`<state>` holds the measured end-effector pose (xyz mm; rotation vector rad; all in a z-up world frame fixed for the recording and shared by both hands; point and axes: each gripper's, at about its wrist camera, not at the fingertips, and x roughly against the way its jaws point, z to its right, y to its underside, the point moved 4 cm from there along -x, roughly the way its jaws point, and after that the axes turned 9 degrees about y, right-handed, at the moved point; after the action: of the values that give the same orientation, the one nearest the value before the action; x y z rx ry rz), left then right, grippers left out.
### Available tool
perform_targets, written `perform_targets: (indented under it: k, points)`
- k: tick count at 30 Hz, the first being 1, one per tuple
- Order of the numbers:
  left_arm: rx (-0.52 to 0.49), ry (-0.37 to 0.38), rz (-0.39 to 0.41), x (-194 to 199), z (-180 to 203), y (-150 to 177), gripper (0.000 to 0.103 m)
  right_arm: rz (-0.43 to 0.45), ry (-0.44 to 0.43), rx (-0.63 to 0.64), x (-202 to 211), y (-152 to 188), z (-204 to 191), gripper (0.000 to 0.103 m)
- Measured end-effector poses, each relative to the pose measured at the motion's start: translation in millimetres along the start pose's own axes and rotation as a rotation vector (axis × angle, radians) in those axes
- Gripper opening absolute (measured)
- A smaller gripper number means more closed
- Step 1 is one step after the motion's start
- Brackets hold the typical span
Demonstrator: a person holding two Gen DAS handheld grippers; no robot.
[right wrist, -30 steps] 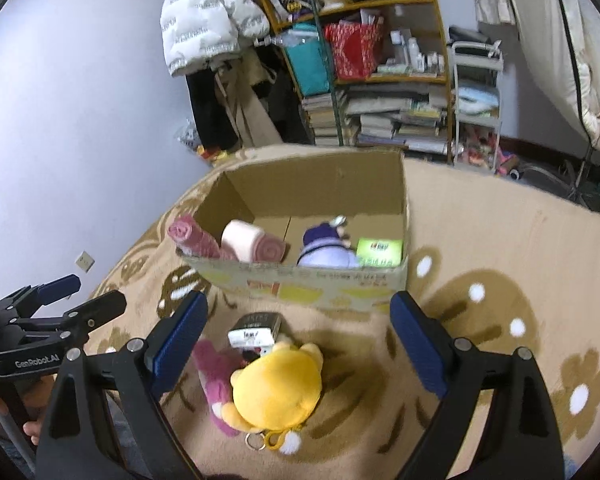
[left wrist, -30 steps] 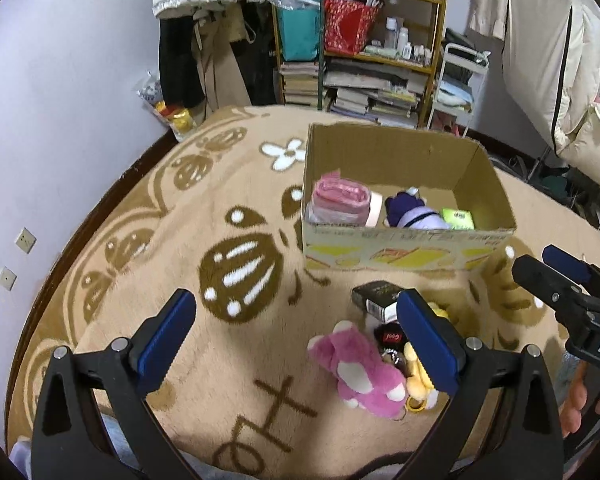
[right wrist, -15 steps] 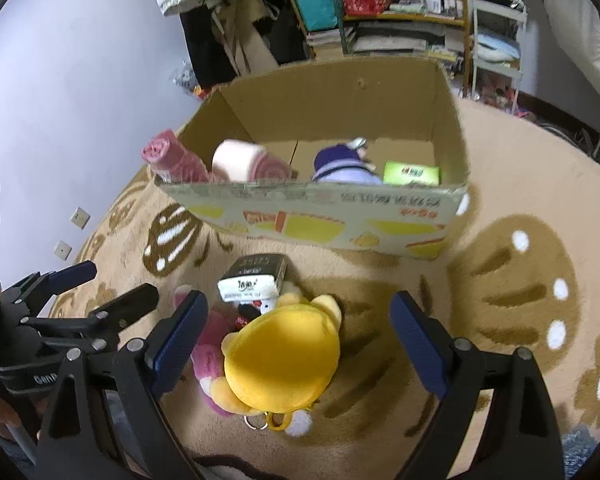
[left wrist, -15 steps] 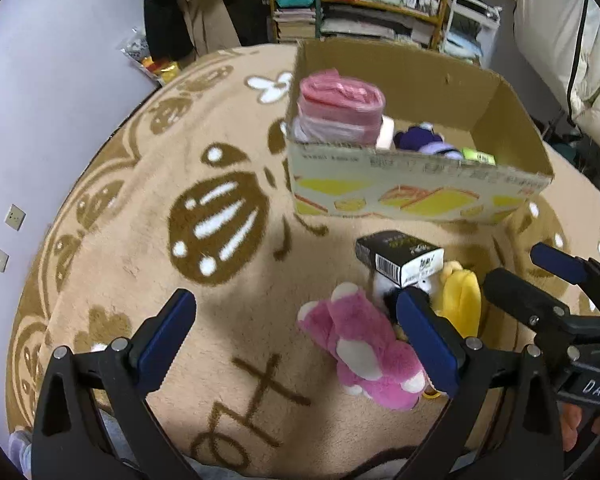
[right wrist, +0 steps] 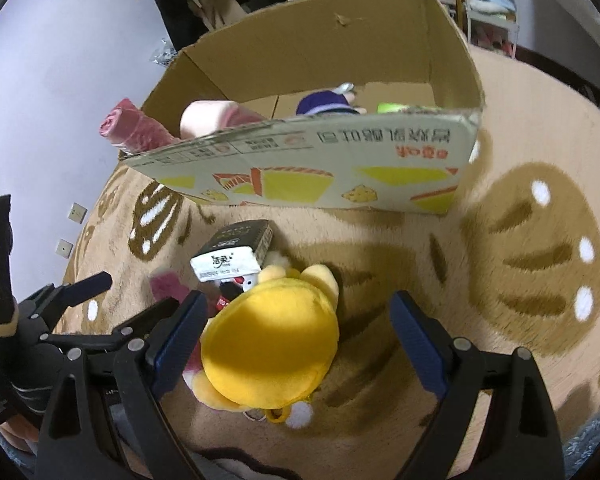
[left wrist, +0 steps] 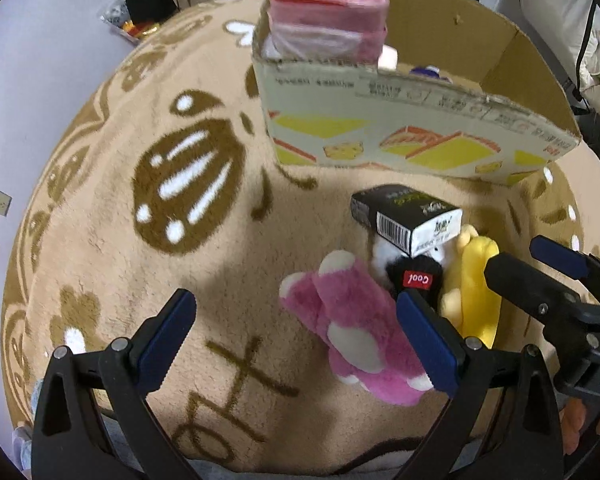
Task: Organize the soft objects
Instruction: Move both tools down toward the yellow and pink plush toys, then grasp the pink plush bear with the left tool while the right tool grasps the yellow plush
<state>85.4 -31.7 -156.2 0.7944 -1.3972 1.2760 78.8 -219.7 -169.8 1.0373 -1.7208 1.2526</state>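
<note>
On the tan rug point(left wrist: 228, 264) with its brown bug-and-paw pattern, just in front of the cardboard box point(right wrist: 340, 184), a small heap of soft toys lies bunched together. Nearest the left is a pink plush point(left wrist: 356, 332) with white paws, stretched out and fluffy. Against its right side sits a little black-and-white plush point(left wrist: 414, 274) wearing a red tag that reads "Cool". Pressed to that, farther right, is a yellow plush point(right wrist: 272, 352), round and smooth, with a key ring at its near end. A black and white carton point(left wrist: 406, 220) with a barcode rests tilted on top of the pile; the Chinese characters on its end are too small for me to read surely.

The left gripper point(left wrist: 296, 340) hangs spread wide over the rug, its right finger just at the pink plush's edge, clasping nothing. The right gripper point(right wrist: 300, 334) is likewise spread apart, straddling the yellow plush without pinching it.

Inside the box, at its left end, stand a pink roll of bags point(left wrist: 328, 20) and a pale pink rolled cloth point(right wrist: 212, 118); a purple plush point(right wrist: 328, 104) and a green packet point(right wrist: 394, 109) lie toward the right. The box front bears yellow and orange graphics and printed Chinese text.
</note>
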Motion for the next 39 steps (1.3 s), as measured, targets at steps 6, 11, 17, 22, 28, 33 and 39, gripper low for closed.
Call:
perform_targets:
  k: [6,11,17,22,28,33,39]
  points:
    - [-0.017,-0.004,-0.040,-12.0,2.0,2.2,0.099,-0.038,-0.029,-0.019,-8.6,2.0,-1.2,0.092]
    - [0.001,0.007,-0.059,-21.0,1.4,1.4,0.099,-0.067,-0.038,-0.032,-17.6,2.9,-1.8,0.092]
    - [0.022,0.017,-0.074,-31.5,-0.4,-0.5,0.100,-0.110,-0.080,-0.076,-28.5,4.8,1.3,0.092]
    - [0.052,0.035,-0.093,-39.0,-1.0,0.0,0.096,-0.134,-0.100,-0.096,-35.2,8.2,0.4,0.092]
    - [0.072,0.079,-0.119,-49.5,0.3,-1.5,0.079,-0.151,-0.127,-0.093,-38.2,9.0,-3.5,0.086]
    - [0.074,0.115,-0.126,-54.4,5.4,-1.2,0.066,-0.173,-0.158,-0.111,-43.4,9.9,-5.7,0.081]
    - [0.076,0.118,-0.112,-52.5,7.0,1.3,0.063,-0.179,-0.176,-0.114,-42.9,10.3,-6.5,0.077]
